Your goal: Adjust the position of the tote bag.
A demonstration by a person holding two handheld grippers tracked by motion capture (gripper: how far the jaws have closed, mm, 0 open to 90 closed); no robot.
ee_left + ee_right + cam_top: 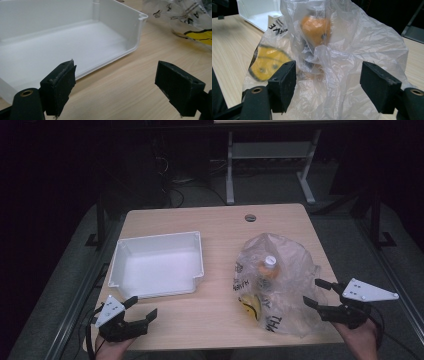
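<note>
The plastic bag (276, 282) bears partly legible black letters, "THA" and "VE".

Tray (157, 265) on table (215, 220) left, bag (280, 280) with bottle (267, 270) right.

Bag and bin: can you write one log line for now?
left gripper: open, near white bin | right gripper: open, at plastic bag | orange bottle: inside bag

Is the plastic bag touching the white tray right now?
Apart. The high view shows bare wooden tabletop between the plastic bag and the white tray; the left gripper view shows the same gap beside the tray's corner.
</note>
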